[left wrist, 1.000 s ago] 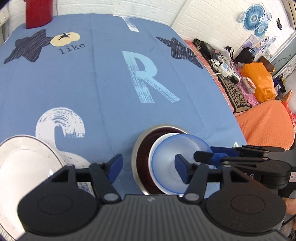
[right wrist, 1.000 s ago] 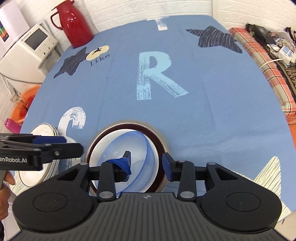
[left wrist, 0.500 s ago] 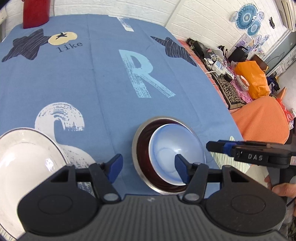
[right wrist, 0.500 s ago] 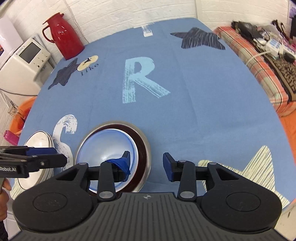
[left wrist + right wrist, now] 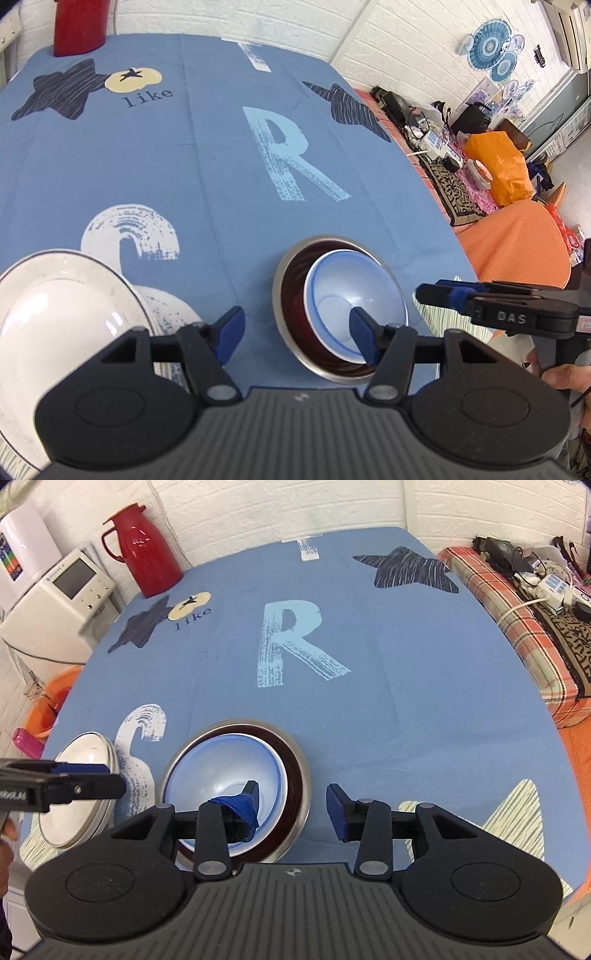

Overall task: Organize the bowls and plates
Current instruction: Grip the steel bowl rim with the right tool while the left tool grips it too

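Now right gripper (image 5: 291,803) spread, drawn back off blue bowl (image 5: 354,295) (nested in steel bowl (image 5: 284,295)), left gripper (image 5: 295,332) still spread

Matt blue plastic bowl (image 5: 225,771) in brushed-metal bowl (image 5: 301,775); glossy white plate (image 5: 55,317); matt cloth tablecloth (image 5: 369,709).

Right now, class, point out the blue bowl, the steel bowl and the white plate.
blue bowl (image 5: 221,771), right wrist view, inner wall.
steel bowl (image 5: 279,291), left wrist view, left rim.
white plate (image 5: 55,317), left wrist view, centre well.
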Demonstrator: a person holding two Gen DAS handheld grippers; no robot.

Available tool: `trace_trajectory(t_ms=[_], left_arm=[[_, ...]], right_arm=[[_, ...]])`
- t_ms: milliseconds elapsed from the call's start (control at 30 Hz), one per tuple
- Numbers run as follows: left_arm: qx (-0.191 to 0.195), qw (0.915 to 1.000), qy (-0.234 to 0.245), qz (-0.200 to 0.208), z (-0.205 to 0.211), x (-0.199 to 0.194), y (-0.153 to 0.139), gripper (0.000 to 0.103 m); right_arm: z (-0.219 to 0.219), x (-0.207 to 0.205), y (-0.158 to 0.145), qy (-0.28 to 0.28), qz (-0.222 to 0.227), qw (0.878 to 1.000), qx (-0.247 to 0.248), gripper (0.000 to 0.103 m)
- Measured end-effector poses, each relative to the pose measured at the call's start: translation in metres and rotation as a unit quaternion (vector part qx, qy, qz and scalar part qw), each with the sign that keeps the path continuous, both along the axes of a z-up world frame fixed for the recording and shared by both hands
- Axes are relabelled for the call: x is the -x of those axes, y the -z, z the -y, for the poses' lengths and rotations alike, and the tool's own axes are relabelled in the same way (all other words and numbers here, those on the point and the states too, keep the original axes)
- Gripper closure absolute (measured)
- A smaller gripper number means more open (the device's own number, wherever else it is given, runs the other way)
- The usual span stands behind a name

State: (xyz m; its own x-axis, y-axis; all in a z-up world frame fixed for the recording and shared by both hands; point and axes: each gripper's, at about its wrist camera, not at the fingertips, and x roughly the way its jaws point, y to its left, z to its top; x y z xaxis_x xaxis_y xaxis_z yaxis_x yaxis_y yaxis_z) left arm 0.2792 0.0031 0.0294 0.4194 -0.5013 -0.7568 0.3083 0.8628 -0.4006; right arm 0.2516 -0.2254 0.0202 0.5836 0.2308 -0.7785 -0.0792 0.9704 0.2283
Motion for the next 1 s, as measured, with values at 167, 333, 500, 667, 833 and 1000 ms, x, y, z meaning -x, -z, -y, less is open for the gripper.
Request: trace_trajectory(t_ms=[167,333,500,667,833,1000], left_arm=[[-0.006,1.0000,0.001,0.006,-0.004,0.004,-0.001,0.042],[-0.018,0.9998,-0.003,0.011,-0.007,0.007,0.003,0.041],[-0.037,0.9993,-0.010,-0.003,-0.008,-0.002,0.012,0.041],[-0.043,0.9989,-0.005,-0.021,-0.003,-0.016,0.019,0.041],[-0.058,0.9979,0.009,-0.027,0.009,-0.026,0.025,0.041],[-0.080,0.9963,0.011,-0.029,0.015,-0.036,0.034,0.041]], right_arm=[[0.004,0.015,0.005,0.009,-0.007,1.000,-0.010,0.078],[0.005,0.022,0.019,0.015,-0.029,0.999,-0.017,0.077],[0.012,0.023,0.030,0.037,-0.053,0.998,-0.027,0.077],[0.020,0.013,0.030,0.049,-0.057,0.996,-0.046,0.076],[0.027,0.006,0.034,0.062,-0.062,0.994,-0.065,0.076],[0.026,0.000,0.040,0.061,-0.075,0.993,-0.068,0.076]])
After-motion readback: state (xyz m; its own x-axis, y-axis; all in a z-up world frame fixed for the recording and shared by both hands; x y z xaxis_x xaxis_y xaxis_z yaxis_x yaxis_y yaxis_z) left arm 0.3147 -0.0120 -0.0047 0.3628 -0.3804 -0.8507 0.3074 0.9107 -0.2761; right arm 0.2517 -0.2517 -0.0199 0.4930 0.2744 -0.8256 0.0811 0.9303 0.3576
